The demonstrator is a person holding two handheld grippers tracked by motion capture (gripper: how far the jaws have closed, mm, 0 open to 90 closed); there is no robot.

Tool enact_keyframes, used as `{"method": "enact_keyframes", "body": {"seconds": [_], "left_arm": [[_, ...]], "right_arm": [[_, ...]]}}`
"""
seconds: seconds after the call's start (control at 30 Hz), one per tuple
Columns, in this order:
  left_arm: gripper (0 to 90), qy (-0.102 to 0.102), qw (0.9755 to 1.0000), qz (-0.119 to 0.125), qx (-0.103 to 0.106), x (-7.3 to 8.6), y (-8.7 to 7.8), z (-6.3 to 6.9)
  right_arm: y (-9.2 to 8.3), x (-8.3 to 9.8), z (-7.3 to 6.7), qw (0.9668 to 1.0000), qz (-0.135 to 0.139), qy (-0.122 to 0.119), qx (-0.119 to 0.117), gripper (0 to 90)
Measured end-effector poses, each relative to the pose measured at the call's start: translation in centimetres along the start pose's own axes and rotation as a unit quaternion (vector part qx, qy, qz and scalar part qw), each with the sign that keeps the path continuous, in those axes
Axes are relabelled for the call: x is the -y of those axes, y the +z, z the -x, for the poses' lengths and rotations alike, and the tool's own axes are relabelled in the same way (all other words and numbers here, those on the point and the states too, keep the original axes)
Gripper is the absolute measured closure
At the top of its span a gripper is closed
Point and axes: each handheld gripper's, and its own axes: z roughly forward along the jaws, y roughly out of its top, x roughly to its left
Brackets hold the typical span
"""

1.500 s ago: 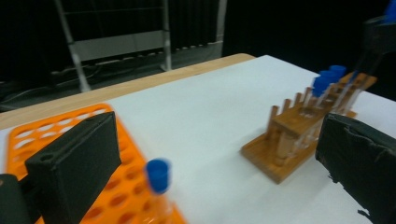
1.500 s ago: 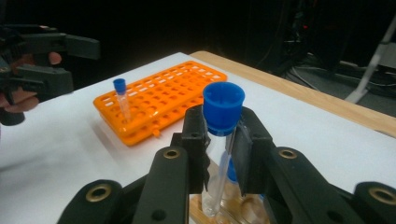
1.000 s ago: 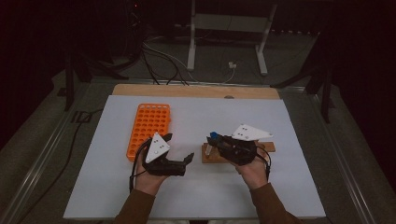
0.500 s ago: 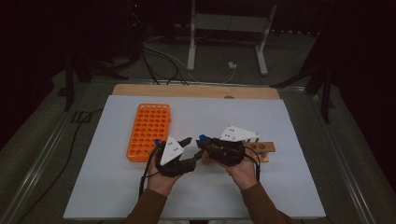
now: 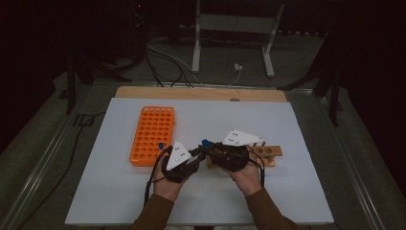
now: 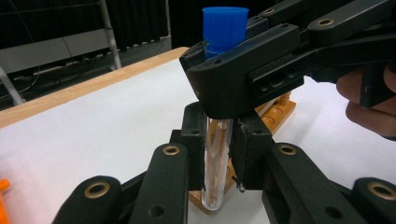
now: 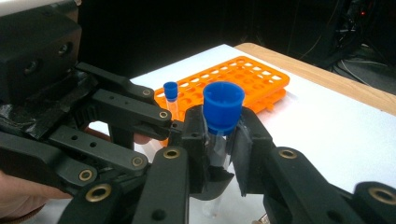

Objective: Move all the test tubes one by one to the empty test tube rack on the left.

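Observation:
A clear test tube (image 6: 215, 161) with a blue cap (image 6: 225, 27) is held upright between both grippers, just above the white table. My left gripper (image 6: 217, 140) has just been closing and now clamps the tube's lower glass. My right gripper (image 7: 223, 135) is shut on the same tube (image 7: 219, 149) right under its blue cap (image 7: 223, 106). In the high view the left gripper (image 5: 197, 153) and right gripper (image 5: 211, 149) meet tip to tip, with the blue cap (image 5: 206, 142) between them. The tube's bottom hangs free in front of a wooden holder (image 6: 275, 109).
An orange tube rack (image 5: 153, 133) lies left of the hands, with one blue-capped tube (image 7: 170, 91) standing in its near corner. The wooden holder (image 5: 269, 154) sits to the right behind the right hand. The white mat (image 5: 306, 191) covers the table.
My left gripper has swung right to meet the right gripper, and its jaws went from open to shut on the tube. The right hand shifted slightly left with the tube.

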Motion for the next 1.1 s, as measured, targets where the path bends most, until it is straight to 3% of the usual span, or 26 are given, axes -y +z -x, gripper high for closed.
{"method": "enact_keyframes", "body": {"seconds": [0.1, 0.13, 0.17, 0.2, 0.23, 0.33, 0.5, 0.53, 0.77, 1.1], "left_arm": [[77.8, -0.001, 1.0000, 0.000, 0.001, 0.0, 0.0, 0.0], [77.9, -0.002, 1.0000, -0.001, 0.001, 0.0, 0.1, -0.1], [77.9, -0.004, 1.0000, -0.001, 0.000, 0.1, 0.1, -0.1], [77.9, -0.005, 1.0000, -0.002, -0.001, 0.2, 0.0, -0.2], [77.9, -0.005, 1.0000, -0.002, -0.001, 0.2, 0.0, -0.3], [78.0, -0.012, 0.9999, -0.004, -0.005, 0.5, -0.1, -0.6], [78.0, -0.023, 0.9997, -0.001, -0.013, 0.6, -0.5, -1.2], [78.0, -0.025, 0.9996, 0.000, -0.013, 0.6, -0.6, -1.3], [78.0, -0.032, 0.9993, 0.004, -0.021, 0.6, -1.4, -2.0], [78.0, -0.042, 0.9986, 0.012, -0.031, 0.5, -2.5, -3.1]], "right_arm": [[0.0, 0.0, 0.0, 1.0000, -0.001, 0.002, -0.001, 76.1], [-0.1, 0.0, 0.1, 1.0000, 0.002, 0.004, -0.004, 70.5], [-0.1, 0.0, 0.1, 1.0000, 0.002, 0.004, -0.004, 70.5], [-0.3, 0.0, 0.3, 0.9999, 0.007, 0.008, -0.005, 63.2], [-0.3, 0.0, 0.3, 0.9999, 0.007, 0.008, -0.005, 63.2], [-0.7, 0.0, 0.8, 0.9996, 0.016, 0.024, -0.008, 48.9], [-1.6, -0.1, 1.4, 0.9991, 0.025, 0.026, 0.024, 22.1], [-1.7, -0.2, 1.5, 0.9985, 0.022, 0.027, 0.042, 14.8], [-2.5, 0.0, 2.6, 0.9949, 0.012, 0.024, 0.097, 4.2], [-3.9, 1.1, 4.3, 0.9913, 0.009, 0.037, 0.126, 1.5]]}}
